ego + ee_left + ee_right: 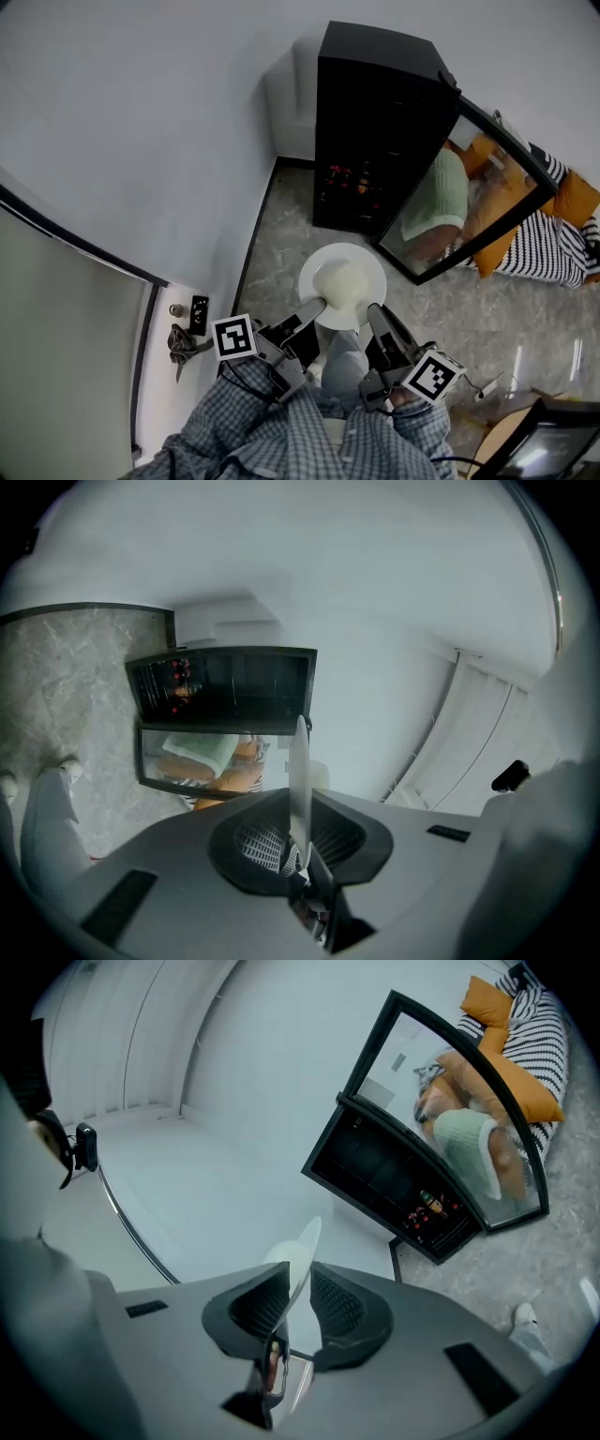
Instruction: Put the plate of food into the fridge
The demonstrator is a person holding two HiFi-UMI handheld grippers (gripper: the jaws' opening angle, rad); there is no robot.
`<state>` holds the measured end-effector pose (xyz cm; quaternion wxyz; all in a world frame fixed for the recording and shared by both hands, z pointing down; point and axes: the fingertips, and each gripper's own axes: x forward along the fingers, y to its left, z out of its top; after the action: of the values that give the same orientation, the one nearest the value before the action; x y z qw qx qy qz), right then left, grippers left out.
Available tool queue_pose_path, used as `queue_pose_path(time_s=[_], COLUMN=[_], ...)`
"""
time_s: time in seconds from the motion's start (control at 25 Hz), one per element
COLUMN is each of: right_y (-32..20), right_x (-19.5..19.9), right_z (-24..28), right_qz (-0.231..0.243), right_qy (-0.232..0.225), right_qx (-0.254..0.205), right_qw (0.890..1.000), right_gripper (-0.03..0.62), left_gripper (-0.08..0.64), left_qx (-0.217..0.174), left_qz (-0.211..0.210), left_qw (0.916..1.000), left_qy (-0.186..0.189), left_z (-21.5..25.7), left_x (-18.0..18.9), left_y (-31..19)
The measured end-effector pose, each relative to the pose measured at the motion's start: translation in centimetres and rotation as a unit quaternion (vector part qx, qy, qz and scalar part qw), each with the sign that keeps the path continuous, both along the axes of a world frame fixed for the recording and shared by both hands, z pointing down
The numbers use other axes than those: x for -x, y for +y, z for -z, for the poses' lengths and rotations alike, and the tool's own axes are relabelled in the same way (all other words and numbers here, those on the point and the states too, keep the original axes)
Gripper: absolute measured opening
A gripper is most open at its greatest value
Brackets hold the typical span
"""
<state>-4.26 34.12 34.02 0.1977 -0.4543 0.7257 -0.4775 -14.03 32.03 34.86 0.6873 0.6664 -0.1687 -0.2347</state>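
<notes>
- The white plate [349, 277] carries a pale mound of food [336, 278] and is held level in the air above the marbled floor [281, 246], in front of the fridge [375, 112] and not yet inside it.
- The left hand-held gripper [313, 313] is clamped on the plate's near-left rim; its own view shows the rim edge-on between the two pads.
- The right hand-held gripper [375, 319] is closed on the near-right rim, with the rim lying against one pad.
- Checked sleeves [281, 433] show just behind both grippers.
- The fridge is black and stands against the white wall [141, 122]. Small red-lit items show on a lower shelf.
- Its glass door [469, 197] is swung open to the right, reflecting orange and striped fabric.
</notes>
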Motion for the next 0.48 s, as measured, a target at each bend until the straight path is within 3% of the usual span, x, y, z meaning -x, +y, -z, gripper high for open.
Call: queue_pose_path(time_s=[0.48], right_y=[-7.6], right_x=[-3.9], right_z=[0.1], right_qz=[0.02], right_qy=[0.003], right_qx=[0.005], right_qw=[1.0], right_gripper=[0.075], left_gripper=[0.049], left_qx=[0.002], left_qz=[0.022], left_qw=[0.9997], left_qy=[-0.005], left_z=[-0.1], left_x=[-3.9], left_y=[-6.9])
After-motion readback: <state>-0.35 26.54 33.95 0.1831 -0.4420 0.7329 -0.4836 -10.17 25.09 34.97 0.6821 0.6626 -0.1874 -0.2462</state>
